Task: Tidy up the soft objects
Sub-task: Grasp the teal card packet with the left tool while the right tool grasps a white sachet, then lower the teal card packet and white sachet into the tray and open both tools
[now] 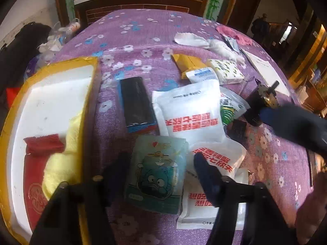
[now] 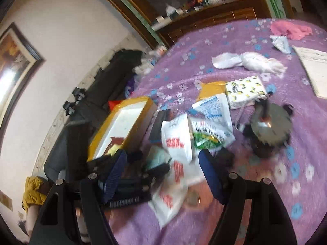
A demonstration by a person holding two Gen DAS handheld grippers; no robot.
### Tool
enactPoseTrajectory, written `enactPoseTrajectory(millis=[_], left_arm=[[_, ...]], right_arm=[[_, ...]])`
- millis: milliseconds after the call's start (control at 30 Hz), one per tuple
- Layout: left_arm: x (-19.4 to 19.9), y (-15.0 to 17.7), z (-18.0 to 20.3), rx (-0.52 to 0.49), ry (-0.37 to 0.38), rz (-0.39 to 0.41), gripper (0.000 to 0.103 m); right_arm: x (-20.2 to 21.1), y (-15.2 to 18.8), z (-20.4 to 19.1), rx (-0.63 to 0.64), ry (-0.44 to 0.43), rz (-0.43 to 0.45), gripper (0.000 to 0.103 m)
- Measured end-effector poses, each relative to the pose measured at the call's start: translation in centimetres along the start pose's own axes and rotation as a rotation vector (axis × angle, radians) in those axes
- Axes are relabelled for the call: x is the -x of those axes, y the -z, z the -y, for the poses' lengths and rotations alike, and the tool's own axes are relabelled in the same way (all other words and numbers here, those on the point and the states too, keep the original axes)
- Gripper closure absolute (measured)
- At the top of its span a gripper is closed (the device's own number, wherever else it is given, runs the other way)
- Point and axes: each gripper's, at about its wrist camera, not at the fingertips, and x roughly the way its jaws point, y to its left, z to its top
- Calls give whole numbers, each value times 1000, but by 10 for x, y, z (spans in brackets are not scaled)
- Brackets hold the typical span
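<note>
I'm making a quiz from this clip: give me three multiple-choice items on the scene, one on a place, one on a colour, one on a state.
1. Where does the yellow towel lie?
A. in the white tray
B. on the pink cloth
C. under the black pack

2. What colour is the bedspread?
A. green
B. purple with flowers
C. plain white

3. What is between the left gripper's jaws?
A. the teal cartoon pouch
B. the lemon-print tissue pack
C. nothing

Answers: 1 A, it lies within the rim; 2 B, seen all around; 3 A, the fingers flank the pouch.
</note>
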Motion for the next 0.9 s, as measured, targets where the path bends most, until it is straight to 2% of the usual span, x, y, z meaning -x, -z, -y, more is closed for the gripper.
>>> enactPoseTrajectory(millis=[33, 167, 200, 233, 267, 333, 367, 433, 533, 733, 900], left_arm=[[0, 1, -2, -3, -8, 3, 47], [1, 9, -4, -60, -86, 35, 76], [1, 11, -4, -72, -97, 40, 83], [3, 15, -5, -87, -106, 52, 85], [6, 18, -7, -95, -103, 64, 88], [8, 20, -10, -97, -105, 81, 94], [10, 21, -14, -81, -93, 91, 97], [15, 22, -21, -43, -67, 99, 98], [25, 25, -28, 3, -8, 118, 100], [49, 33, -30, 86, 52, 158, 100], [79, 42, -28, 118, 96, 219, 100]], right_arm=[[-10, -5, -1, -3, 11, -14, 31], [-49, -13, 3, 14, 45, -59, 40], [-56, -11, 6, 10, 45, -73, 48], [-61, -8, 6, 17, 41, -79, 56], [-63, -6, 7, 19, 45, -80, 60], [-67, -2, 5, 35, 75, -78, 79], [-68, 0, 5, 42, 81, -79, 81], [-66, 0, 6, 33, 74, -67, 86], [-53, 1, 2, 41, 15, -23, 92], [-21, 4, -8, 83, -50, 92, 93], [-18, 7, -15, 107, -59, 113, 93]])
